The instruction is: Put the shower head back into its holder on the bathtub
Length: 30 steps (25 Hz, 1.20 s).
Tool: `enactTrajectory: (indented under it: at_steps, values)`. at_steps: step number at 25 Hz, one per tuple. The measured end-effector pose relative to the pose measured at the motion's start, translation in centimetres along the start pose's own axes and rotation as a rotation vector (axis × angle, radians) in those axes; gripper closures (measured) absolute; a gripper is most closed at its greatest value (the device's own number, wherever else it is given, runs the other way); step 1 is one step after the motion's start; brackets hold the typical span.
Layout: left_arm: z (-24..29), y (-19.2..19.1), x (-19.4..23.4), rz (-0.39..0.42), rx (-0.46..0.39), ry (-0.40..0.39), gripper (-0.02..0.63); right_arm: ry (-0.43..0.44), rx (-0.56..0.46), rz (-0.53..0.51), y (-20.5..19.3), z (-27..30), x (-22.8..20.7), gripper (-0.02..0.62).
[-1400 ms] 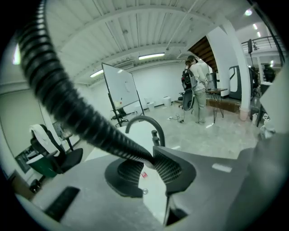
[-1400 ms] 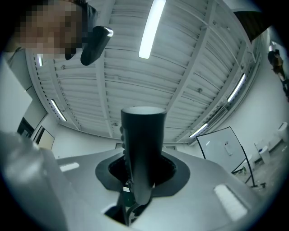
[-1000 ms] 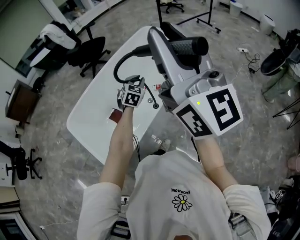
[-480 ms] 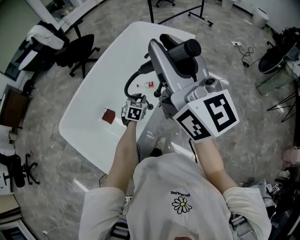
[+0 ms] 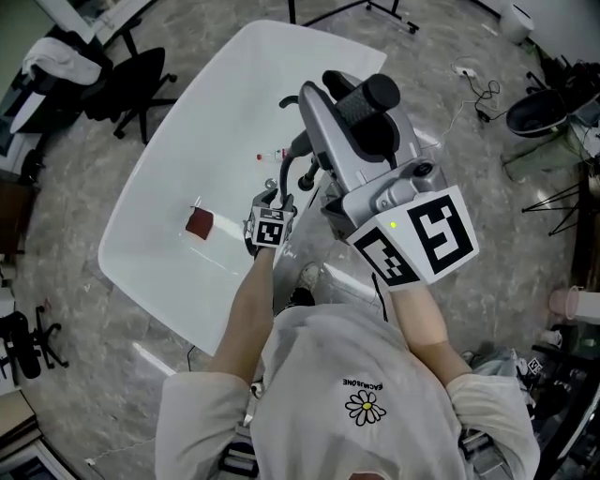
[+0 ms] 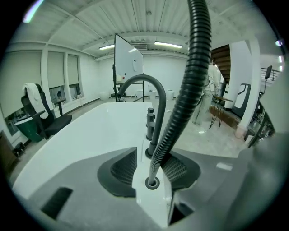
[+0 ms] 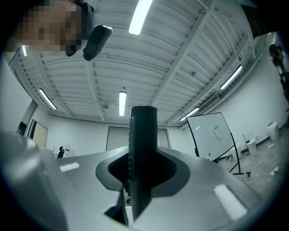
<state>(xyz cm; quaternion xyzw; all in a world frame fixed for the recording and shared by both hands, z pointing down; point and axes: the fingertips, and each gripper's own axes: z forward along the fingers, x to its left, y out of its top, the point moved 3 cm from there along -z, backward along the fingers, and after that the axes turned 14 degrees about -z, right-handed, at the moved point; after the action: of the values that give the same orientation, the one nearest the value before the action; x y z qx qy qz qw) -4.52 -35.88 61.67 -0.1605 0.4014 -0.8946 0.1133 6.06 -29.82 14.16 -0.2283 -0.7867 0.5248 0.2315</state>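
The black shower head (image 5: 370, 97) stands upright between the jaws of my right gripper (image 5: 352, 117), raised above the white bathtub (image 5: 178, 178). In the right gripper view the shower head (image 7: 142, 149) fills the gap and my right gripper (image 7: 141, 182) is shut on it. My left gripper (image 5: 273, 204) is low at the tub's rim beside the curved faucet (image 6: 143, 85). The ribbed black hose (image 6: 183, 94) runs between its jaws into a hole in the rim (image 6: 152, 182). My left gripper (image 6: 151, 168) has just been opening; its pads stand clear of the hose.
A reddish-brown block (image 5: 198, 223) lies inside the tub. Black faucet knobs (image 6: 150, 122) stand behind the spout. An office chair (image 5: 131, 70) is left of the tub, stand legs (image 5: 375, 14) and floor cables (image 5: 469, 80) beyond it. A whiteboard (image 6: 128, 67) stands far back.
My left gripper has sunk to the tub rim by the faucet, and the hose's high loop has flattened. My right gripper has drifted a little with the shower head still in it.
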Motion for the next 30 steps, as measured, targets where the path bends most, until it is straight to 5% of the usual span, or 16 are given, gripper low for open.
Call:
enactTrajectory:
  at_steps: [10,16,26,30]
  values:
    - [-1.4,-2.9,-1.5,-0.100,-0.100,-0.051,0.446,0.040,0.221,-0.005,-10.4,2.6,0.3,0.495]
    - [-2.7,-1.9,-1.1,-0.163,-0.182,-0.053,0.453,0.067,0.366,0.086,-17.8,3.2,1.2,0.495]
    - [-5.9,-3.1,2.7,-0.283,-0.232,0.003,0.606,0.111,0.581,0.089,-28.6,3.5,3.8,0.496]
    - [-7.6,-5.1,4.7,-0.369,-0.237,0.032,0.606,0.151,0.733,0.008,-34.8,2.2,5.6,0.497]
